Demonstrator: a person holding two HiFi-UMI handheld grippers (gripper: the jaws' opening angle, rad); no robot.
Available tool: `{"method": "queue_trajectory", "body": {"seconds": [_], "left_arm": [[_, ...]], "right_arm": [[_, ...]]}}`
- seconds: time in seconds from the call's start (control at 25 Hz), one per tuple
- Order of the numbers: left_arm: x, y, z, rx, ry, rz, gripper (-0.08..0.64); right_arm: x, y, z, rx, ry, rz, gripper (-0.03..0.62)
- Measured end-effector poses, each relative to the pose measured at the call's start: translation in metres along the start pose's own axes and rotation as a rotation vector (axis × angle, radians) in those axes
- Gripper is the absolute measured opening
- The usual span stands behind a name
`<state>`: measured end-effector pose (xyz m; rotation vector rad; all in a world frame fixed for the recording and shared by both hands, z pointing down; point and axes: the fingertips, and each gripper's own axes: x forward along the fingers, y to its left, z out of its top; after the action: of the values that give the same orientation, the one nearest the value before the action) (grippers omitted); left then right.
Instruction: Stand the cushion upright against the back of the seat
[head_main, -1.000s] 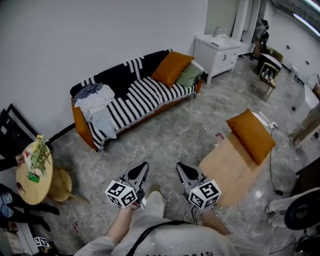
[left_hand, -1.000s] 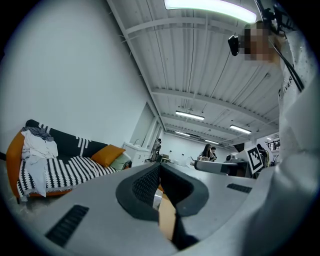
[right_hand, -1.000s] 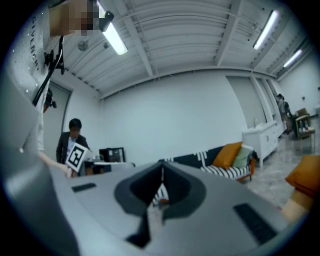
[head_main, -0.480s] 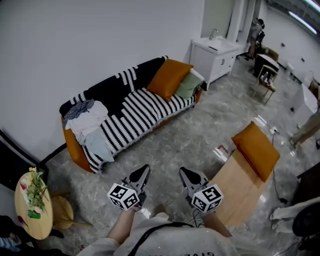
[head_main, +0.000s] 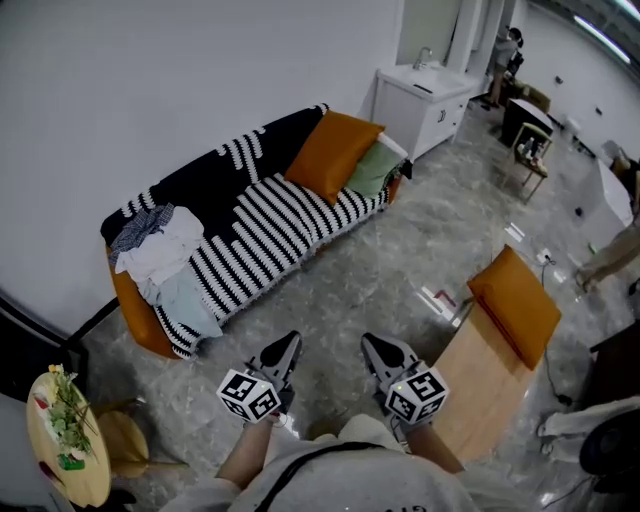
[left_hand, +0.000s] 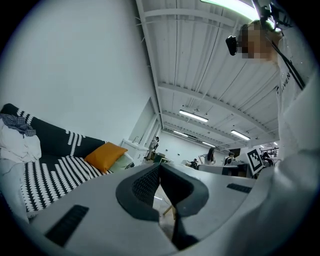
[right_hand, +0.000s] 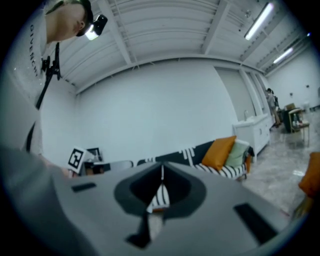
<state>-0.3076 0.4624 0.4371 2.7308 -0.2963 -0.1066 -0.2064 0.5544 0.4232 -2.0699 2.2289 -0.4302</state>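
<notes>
An orange cushion (head_main: 331, 155) leans upright against the back of the striped sofa (head_main: 250, 225) by the wall, with a green cushion (head_main: 373, 169) beside it. The same orange cushion (left_hand: 105, 156) shows in the left gripper view and the orange cushion (right_hand: 219, 152) in the right gripper view. Another orange cushion (head_main: 519, 304) lies on a wooden bench (head_main: 480, 385) at the right. My left gripper (head_main: 280, 352) and right gripper (head_main: 380, 352) are both shut and hold nothing, low in the head view, well short of the sofa.
A pile of clothes (head_main: 165, 255) lies on the sofa's left end. A white cabinet with a sink (head_main: 425, 95) stands beyond the sofa. A round side table with flowers (head_main: 65, 440) and a stool (head_main: 130, 440) are at the lower left. Marbled floor lies between me and the sofa.
The view has shifted: the sofa sits lower and further left in the head view, the side table has slid toward the bottom left corner. Both grippers stay shut.
</notes>
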Motion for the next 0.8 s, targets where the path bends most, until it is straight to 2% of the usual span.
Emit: {"method": "queue_trajectory", "body": {"seconds": [0.4,0.8], "left_arm": [[0.034,0.046,0.014,-0.004,-0.016,0.023,0.025],[0.118,0.116,0.040,0.009,0.006,0.031,0.025]], "right_arm": [[0.059,-0.032,0.012,-0.009,0.006,0.019,0.017],[0.152,-0.087,0.033,-0.082,0.022,0.061,0.017]]}}
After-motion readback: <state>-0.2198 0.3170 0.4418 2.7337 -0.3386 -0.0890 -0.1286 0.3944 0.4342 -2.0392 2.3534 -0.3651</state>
